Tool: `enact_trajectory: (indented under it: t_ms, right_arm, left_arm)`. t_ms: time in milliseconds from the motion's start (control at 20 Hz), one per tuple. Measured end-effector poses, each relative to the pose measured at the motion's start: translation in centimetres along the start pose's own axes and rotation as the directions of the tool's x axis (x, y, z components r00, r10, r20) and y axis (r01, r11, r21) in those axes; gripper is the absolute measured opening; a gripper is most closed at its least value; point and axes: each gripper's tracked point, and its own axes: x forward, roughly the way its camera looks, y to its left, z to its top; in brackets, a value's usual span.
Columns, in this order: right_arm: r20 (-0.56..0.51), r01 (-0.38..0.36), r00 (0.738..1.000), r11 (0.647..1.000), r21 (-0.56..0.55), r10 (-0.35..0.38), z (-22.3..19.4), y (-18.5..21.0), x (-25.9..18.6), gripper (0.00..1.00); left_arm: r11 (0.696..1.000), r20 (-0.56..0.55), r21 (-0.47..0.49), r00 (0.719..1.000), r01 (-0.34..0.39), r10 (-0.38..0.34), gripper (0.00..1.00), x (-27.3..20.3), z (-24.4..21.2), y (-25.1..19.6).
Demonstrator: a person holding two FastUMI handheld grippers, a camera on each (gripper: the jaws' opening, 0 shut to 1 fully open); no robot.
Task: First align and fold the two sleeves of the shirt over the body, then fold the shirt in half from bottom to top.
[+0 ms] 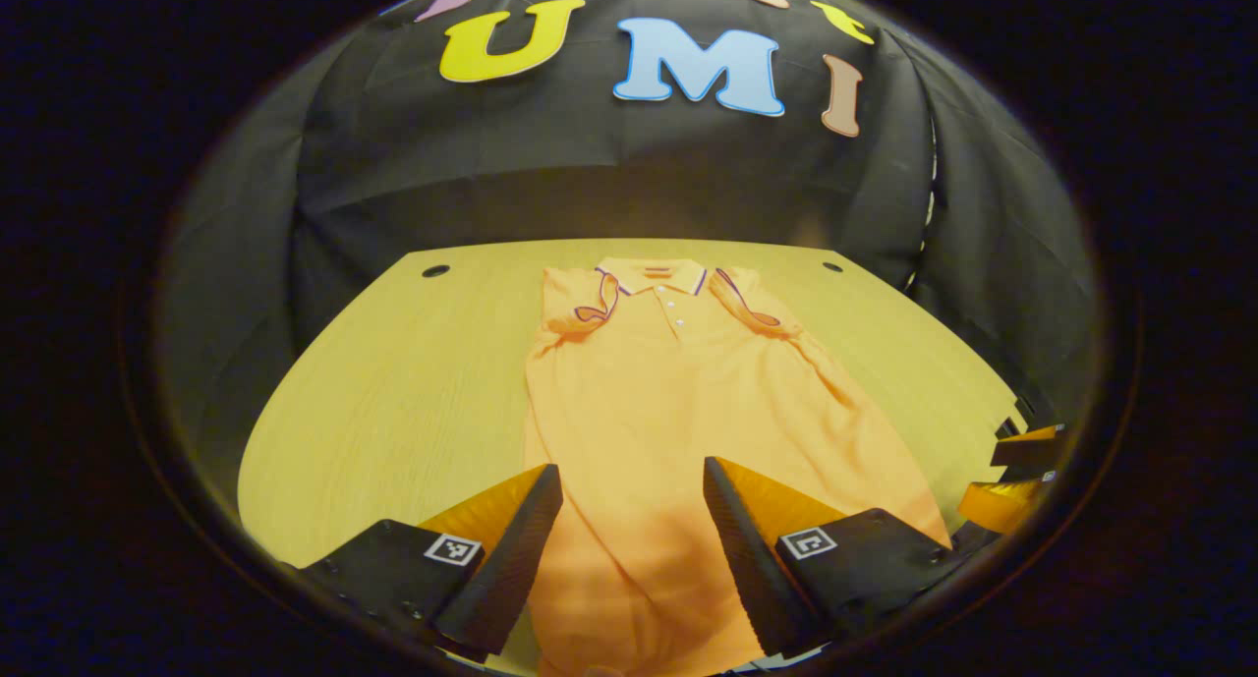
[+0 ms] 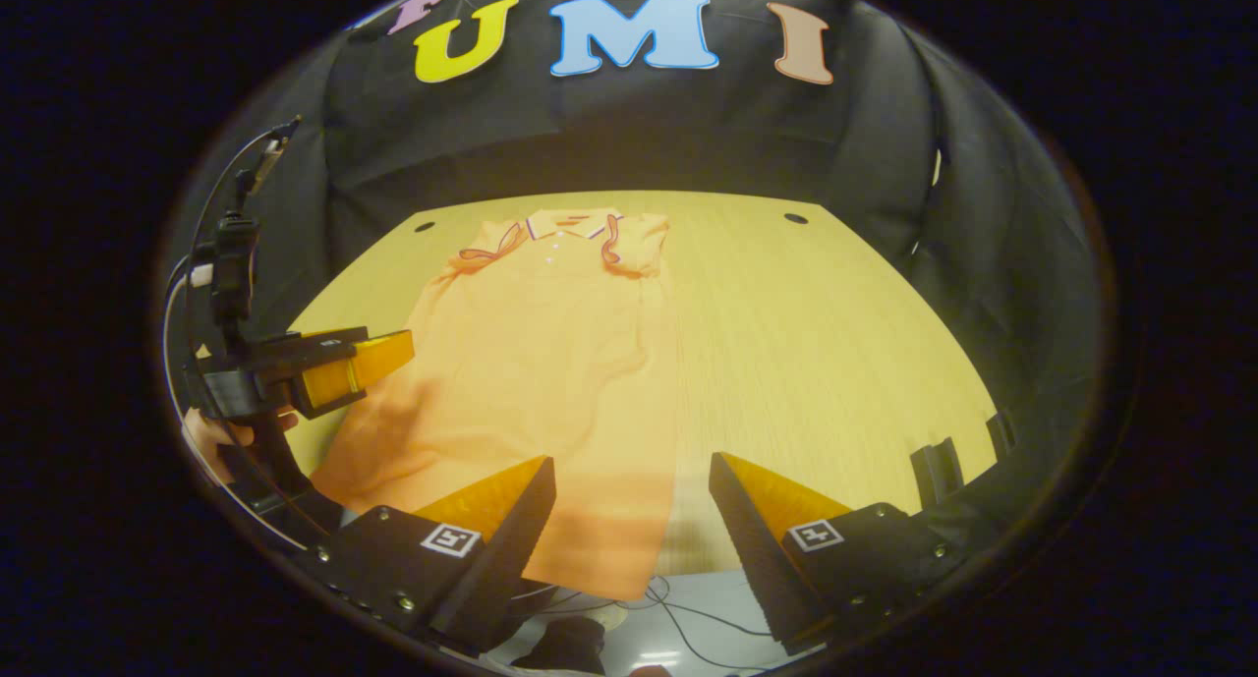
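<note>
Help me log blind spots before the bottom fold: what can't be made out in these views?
- Shirt hem: cut off at the bottom edge of the left gripper view, between the left gripper fingers.
- Collar buttons: too small in the right gripper view.
- Hand: mostly hidden behind the left gripper.

Recording booth; cloth wall [image 1: 609, 166], table [image 1: 393, 382]

You held the left gripper [image 1: 632, 500] with its fingers spread wide above the shirt's [image 1: 678, 402] hem, and the right gripper [image 2: 629, 505] likewise gaped over that hem's other corner, gripping nothing.
</note>
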Motion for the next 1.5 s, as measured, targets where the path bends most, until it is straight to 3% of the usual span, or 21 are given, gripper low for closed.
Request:
enact_trajectory:
  t_ms: [650,1000,1250,1350,1400,1500]
  right_arm:
    - [-0.105,-0.005,0.994,1.000,-0.022,0.003,-6.3,0.6,1.6,0.98]
    - [-0.110,-0.002,0.994,1.000,-0.031,-0.001,-7.3,1.0,2.2,0.98]
    - [-0.098,-0.016,0.995,0.999,-0.031,0.013,-7.3,1.1,2.3,0.98]
    - [-0.094,-0.023,0.995,0.999,-0.034,0.020,-7.2,1.1,2.4,0.82]
    - [-0.091,-0.016,0.996,1.000,-0.022,0.014,-7.2,1.0,2.5,0.68]
    - [-0.088,-0.008,0.996,1.000,0.011,0.009,-7.0,0.8,2.6,0.41]
  left_arm:
    - [1.000,-0.086,-0.016,0.996,-0.004,0.003,0.96,-8.1,-9.3,1.1]
    - [0.999,-0.120,-0.040,0.993,-0.020,0.015,0.96,-8.0,-12.2,1.3]
    - [0.999,-0.115,-0.026,0.993,-0.036,0.033,0.95,-7.3,-11.9,1.7]
    - [0.999,-0.121,-0.006,0.992,-0.038,0.037,0.95,-7.0,-12.0,1.6]
    - [0.999,-0.127,0.012,0.990,-0.051,0.052,0.95,-6.9,-12.0,1.9]
    - [0.997,-0.128,0.047,0.989,-0.067,0.072,0.71,-6.6,-12.0,2.3]
